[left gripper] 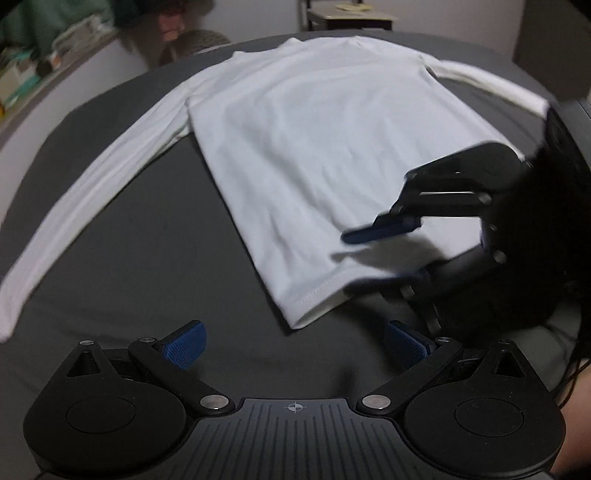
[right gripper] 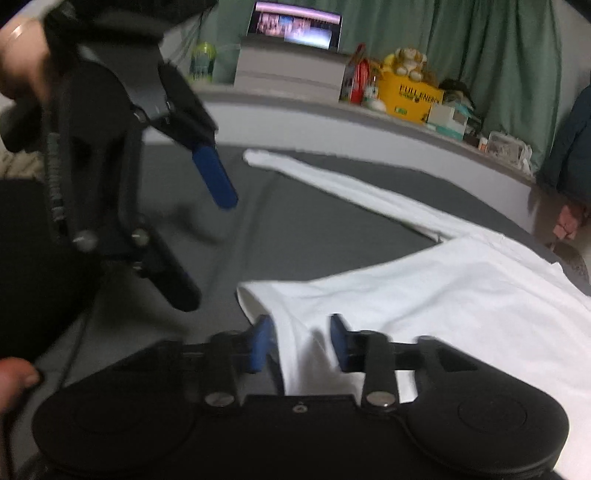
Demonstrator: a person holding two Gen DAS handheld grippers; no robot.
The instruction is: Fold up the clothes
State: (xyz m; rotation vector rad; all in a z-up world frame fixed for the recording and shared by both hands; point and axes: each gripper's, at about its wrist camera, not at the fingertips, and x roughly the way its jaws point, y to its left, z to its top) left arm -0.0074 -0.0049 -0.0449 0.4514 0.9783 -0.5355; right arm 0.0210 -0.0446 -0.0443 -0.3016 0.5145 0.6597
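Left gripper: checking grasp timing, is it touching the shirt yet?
Apart. The left wrist view shows the open left gripper short of the white shirt, dark surface between.

A lived-in home room, likely a bedroom: green curtains [right gripper: 480, 55] hang behind a long grey ledge [right gripper: 332, 122]. On the ledge stand a lit screen [right gripper: 295, 27] atop a grey box, a yellow carton [right gripper: 410, 98] topped by a plush toy [right gripper: 408, 59], and small packages to its right
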